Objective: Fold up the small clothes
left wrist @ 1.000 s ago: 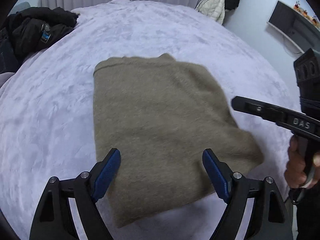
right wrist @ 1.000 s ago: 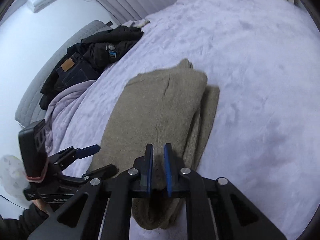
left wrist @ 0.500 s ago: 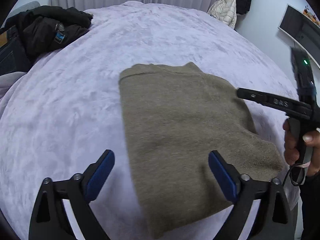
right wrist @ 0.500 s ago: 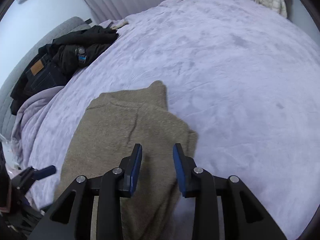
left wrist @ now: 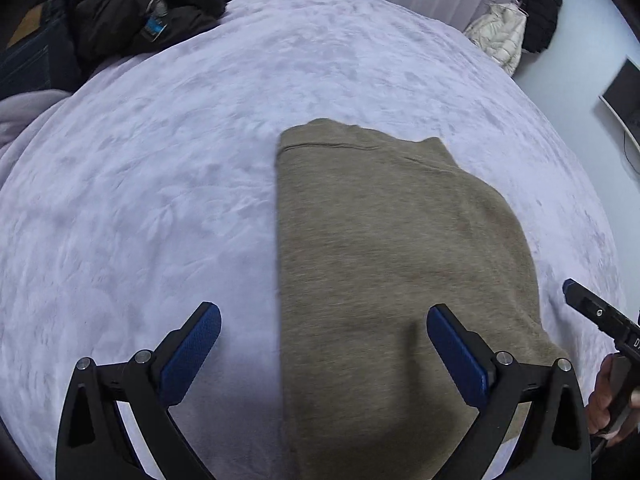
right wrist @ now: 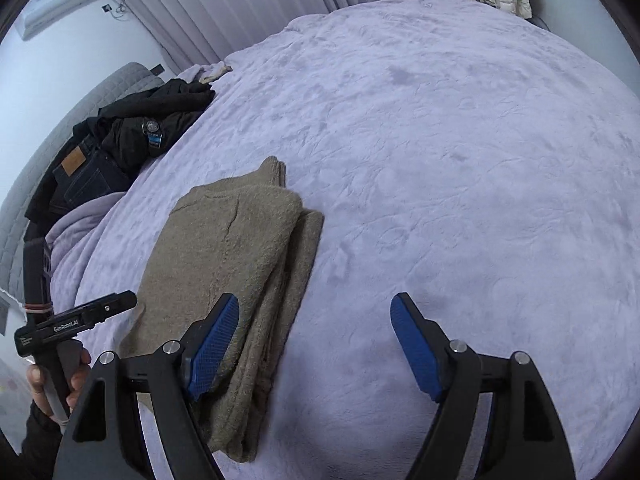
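Lavender plush bedspread (left wrist: 200, 160) covers the bed, with a heap of dark clothes (left wrist: 132, 20) at its far corner. On it lies the olive knitted sweater (left wrist: 392, 260), already folded into a thick, layered rectangle. Left tool (left wrist: 324, 352) hovers over the near end with its blue pads set wide, gripping nothing. Right tool (right wrist: 316, 344) is beside the sweater's stacked edge, its jaws opening, nothing between them but bedspread. By the look of it the knit is soft, light and limp, so it would sag and spill its layers; I would pinch through all layers at the near corners, both tools together
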Motion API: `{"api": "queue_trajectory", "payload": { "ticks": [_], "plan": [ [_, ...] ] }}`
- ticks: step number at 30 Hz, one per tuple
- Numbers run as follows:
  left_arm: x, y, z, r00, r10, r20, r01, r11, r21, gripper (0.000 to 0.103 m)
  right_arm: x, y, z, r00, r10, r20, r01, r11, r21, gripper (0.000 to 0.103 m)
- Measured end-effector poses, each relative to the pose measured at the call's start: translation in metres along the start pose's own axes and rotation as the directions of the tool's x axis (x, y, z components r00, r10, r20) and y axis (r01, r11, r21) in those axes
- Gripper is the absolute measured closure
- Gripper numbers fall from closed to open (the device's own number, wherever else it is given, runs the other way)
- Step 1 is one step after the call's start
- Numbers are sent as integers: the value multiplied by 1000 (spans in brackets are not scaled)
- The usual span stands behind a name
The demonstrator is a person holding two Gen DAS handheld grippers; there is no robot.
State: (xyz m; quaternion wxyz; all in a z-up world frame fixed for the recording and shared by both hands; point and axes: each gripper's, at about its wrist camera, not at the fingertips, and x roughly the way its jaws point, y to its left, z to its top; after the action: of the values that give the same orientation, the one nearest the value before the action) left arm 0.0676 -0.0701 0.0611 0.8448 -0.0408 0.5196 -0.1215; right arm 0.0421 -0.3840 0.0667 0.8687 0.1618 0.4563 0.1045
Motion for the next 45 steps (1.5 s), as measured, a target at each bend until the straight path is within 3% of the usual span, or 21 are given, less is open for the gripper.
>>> {"api": "queue_trajectory", "payload": {
  "ticks": [4, 11, 19, 22, 24, 25, 26, 27, 28, 29, 32, 35, 39, 45],
  "plan": [
    [8, -27, 8, 999, 40, -7, -39, 996, 80, 0, 18, 20, 0, 999, 15, -38, -15, 1000, -23, 22],
    [30, -23, 11, 998, 24, -64, -18, 996, 89, 0, 41, 22, 1, 995, 30, -92, -30, 1000, -5, 22],
    [50, -8, 15, 987, -93, -133, 98, 995, 29, 0, 74, 22, 4, 987, 81, -136, -78, 997, 26, 21],
    [62, 1, 19, 966, -181, -187, 178, 984, -30, 0, 82, 25, 6, 982, 117, -146, -113, 993, 40, 20],
    [65, 1, 22, 959, -200, -200, 195, 980, -46, 0, 91, 34, 7, 978, 126, -165, -125, 992, 17, 20],
    [64, -1, 22, 960, -197, -201, 194, 980, -32, 4, 93, 38, 7, 979, 119, -168, -121, 993, -1, 24],
    [61, -4, 22, 962, -193, -196, 194, 981, -12, 16, 94, 43, 8, 979, 118, -168, -122, 992, -16, 29],
    [54, -7, 21, 965, -186, -185, 192, 981, 10, 23, 92, 47, 9, 978, 124, -167, -130, 991, -26, 44],
    [48, -8, 22, 967, -183, -176, 190, 982, 21, 39, 88, 50, 9, 980, 125, -158, -132, 991, -34, 58],
    [41, -8, 22, 969, -184, -168, 191, 981, 27, 54, 82, 53, 10, 981, 125, -147, -132, 990, -43, 61],
    [16, -11, 20, 972, -181, -150, 190, 981, 46, 60, 64, 65, 8, 984, 133, -118, -140, 988, -57, 66],
    [-15, -21, 12, 979, -162, -127, 174, 981, 87, 60, 36, 82, 5, 984, 162, -79, -169, 982, -83, 66],
    [-54, -21, -9, 975, -190, -111, 202, 974, 107, 60, -5, 107, -10, 988, 150, -46, -156, 976, -153, 66],
    [-75, -18, -57, 967, -208, -147, 226, 968, 113, 60, -40, 111, -51, 980, 183, -74, -192, 971, -140, 66]
  ]
}}
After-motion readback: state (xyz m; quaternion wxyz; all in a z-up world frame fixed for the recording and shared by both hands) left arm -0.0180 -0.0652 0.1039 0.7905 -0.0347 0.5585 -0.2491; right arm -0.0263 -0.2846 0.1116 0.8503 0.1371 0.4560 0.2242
